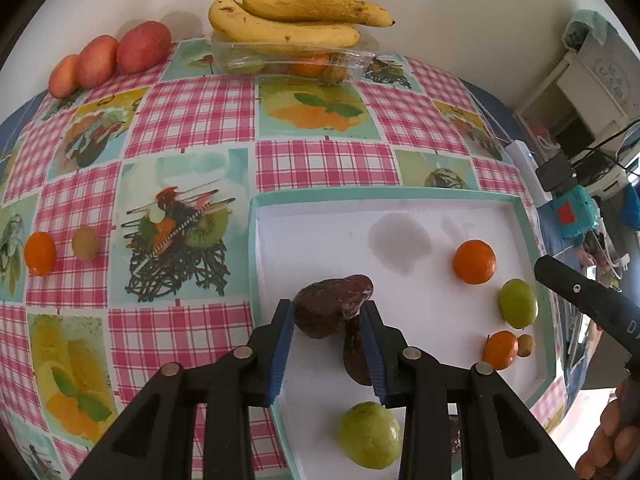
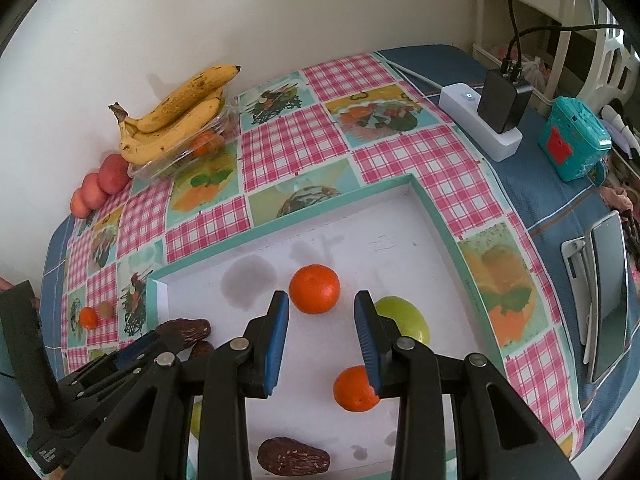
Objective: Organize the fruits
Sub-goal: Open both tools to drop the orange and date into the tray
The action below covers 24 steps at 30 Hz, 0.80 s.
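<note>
Left gripper (image 1: 328, 320) clamps 1 brown date (image 1: 332, 306) low over the white tray (image 1: 400, 196). Placing step; next, jaws must part. Right gripper (image 2: 322, 316) hovers, jaws apart, empty.

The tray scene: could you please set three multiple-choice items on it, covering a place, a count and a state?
1. Where do the bananas lie?
A. on the clear box by the wall
B. on the bare blue cloth
C. on the floor

2. How many oranges lie in the tray?
A. one
B. two
C. five

3. What is the left tool doing?
A. hanging open and empty
B. gripping a banana
C. gripping a date

Answers:
1 A: the bunch rests on the box lid against the wall.
2 B: one large and one small orange sit on the white floor of the tray.
3 C: both blue pads press the dark date.
</note>
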Each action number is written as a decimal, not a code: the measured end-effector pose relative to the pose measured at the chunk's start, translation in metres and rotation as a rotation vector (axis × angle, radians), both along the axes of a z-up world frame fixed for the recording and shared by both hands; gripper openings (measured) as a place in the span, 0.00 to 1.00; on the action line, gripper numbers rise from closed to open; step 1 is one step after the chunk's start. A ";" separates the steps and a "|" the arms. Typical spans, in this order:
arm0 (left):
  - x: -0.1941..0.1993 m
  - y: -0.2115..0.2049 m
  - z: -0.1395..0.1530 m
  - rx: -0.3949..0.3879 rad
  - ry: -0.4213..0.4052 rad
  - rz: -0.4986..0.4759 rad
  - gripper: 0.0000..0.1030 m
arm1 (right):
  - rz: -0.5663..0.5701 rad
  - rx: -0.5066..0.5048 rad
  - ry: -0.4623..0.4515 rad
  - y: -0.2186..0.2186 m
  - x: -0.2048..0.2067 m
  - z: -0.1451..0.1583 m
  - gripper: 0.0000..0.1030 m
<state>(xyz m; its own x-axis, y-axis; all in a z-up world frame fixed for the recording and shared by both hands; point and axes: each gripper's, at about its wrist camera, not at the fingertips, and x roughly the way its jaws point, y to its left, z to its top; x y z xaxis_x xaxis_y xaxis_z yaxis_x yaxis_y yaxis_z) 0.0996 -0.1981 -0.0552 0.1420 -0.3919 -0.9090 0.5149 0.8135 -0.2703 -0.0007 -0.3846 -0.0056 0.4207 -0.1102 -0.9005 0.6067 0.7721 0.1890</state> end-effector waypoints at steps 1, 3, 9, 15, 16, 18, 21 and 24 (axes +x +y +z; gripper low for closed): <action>0.000 0.000 0.002 -0.001 -0.001 0.000 0.36 | 0.001 -0.001 0.000 0.000 0.000 0.000 0.34; 0.001 -0.001 0.004 -0.004 -0.003 -0.001 0.36 | 0.001 -0.002 0.000 0.001 0.000 0.001 0.34; 0.004 0.005 0.013 0.016 -0.007 0.027 0.56 | 0.003 -0.002 0.003 0.002 0.001 0.001 0.34; 0.009 0.015 0.024 0.069 -0.042 0.081 0.77 | 0.014 -0.004 0.035 0.004 0.004 -0.005 0.35; 0.011 0.019 0.025 0.089 -0.048 0.097 0.81 | 0.015 -0.008 0.042 0.004 0.004 -0.006 0.37; 0.014 0.024 0.025 0.109 -0.057 0.117 0.83 | 0.010 -0.018 0.059 0.004 0.005 -0.008 0.52; 0.017 0.031 0.022 0.135 -0.062 0.146 0.91 | 0.007 -0.024 0.073 0.004 0.005 -0.010 0.66; 0.022 0.038 0.019 0.138 -0.054 0.174 0.96 | 0.005 -0.034 0.083 0.004 0.005 -0.010 0.71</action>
